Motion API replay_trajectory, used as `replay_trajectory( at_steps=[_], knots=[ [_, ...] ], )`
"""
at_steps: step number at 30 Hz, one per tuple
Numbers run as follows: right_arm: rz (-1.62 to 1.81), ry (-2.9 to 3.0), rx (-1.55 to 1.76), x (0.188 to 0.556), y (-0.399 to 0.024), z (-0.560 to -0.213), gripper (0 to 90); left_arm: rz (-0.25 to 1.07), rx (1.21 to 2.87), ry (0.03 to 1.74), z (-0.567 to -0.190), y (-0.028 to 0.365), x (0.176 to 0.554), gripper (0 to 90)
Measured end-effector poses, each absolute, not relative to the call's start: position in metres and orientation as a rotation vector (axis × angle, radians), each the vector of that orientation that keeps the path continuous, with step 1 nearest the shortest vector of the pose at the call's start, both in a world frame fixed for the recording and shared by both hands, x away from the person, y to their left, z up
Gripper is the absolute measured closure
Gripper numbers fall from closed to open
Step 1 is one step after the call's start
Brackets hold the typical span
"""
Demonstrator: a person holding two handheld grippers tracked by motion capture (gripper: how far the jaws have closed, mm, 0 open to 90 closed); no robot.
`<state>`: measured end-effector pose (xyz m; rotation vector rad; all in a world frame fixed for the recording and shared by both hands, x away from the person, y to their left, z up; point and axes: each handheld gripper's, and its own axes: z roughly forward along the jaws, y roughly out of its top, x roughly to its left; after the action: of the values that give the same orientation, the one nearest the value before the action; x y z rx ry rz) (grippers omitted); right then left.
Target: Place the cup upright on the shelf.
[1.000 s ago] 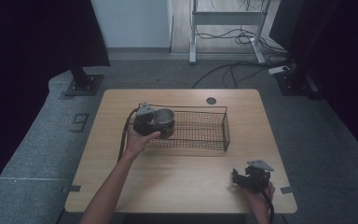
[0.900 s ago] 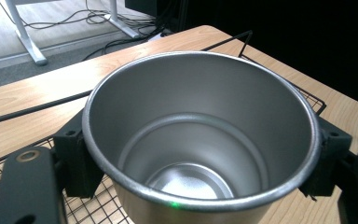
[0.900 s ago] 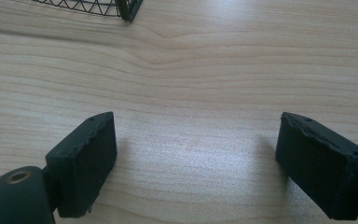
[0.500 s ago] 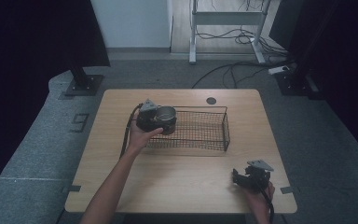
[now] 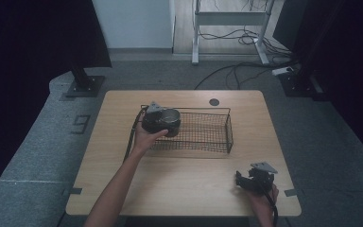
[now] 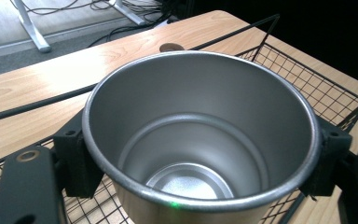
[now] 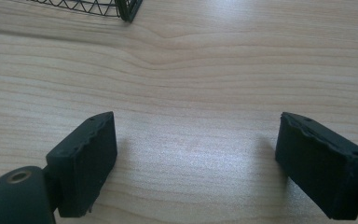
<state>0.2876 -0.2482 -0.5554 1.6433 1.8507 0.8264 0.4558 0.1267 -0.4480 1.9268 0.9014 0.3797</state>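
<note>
A shiny metal cup (image 6: 200, 140) stands upright with its mouth open to the left gripper view. My left gripper (image 6: 200, 163) is shut on it, one black pad (image 6: 74, 158) on each side of the rim. In the high view the cup (image 5: 171, 117) and left gripper (image 5: 167, 125) sit at the left end of the black wire basket (image 5: 203, 144), above its mesh floor. I cannot tell whether the cup touches the floor. My right gripper (image 5: 246, 182) rests near the table's front right corner. It is open (image 7: 196, 158), with bare wood between its fingers (image 7: 86, 154).
The wire basket (image 6: 307, 79) lies across the middle of the wooden table (image 5: 194, 189), and one corner (image 7: 121, 9) shows ahead of the right gripper. A round dark grommet (image 5: 213, 101) sits near the far edge. Cables and a metal stand are on the floor beyond.
My left gripper has carried the cup a little to the right and lower at the basket's left end. The right gripper has stayed where it was.
</note>
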Motion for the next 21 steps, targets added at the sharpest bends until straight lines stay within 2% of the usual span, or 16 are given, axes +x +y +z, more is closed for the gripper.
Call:
replay_trajectory(
  at_steps=[21],
  knots=[
    [0.827,1.850,1.643,0.288,-0.248,-0.555,12.4,0.385,1.964,0.937,-0.466,0.117,0.465,18.8]
  ],
)
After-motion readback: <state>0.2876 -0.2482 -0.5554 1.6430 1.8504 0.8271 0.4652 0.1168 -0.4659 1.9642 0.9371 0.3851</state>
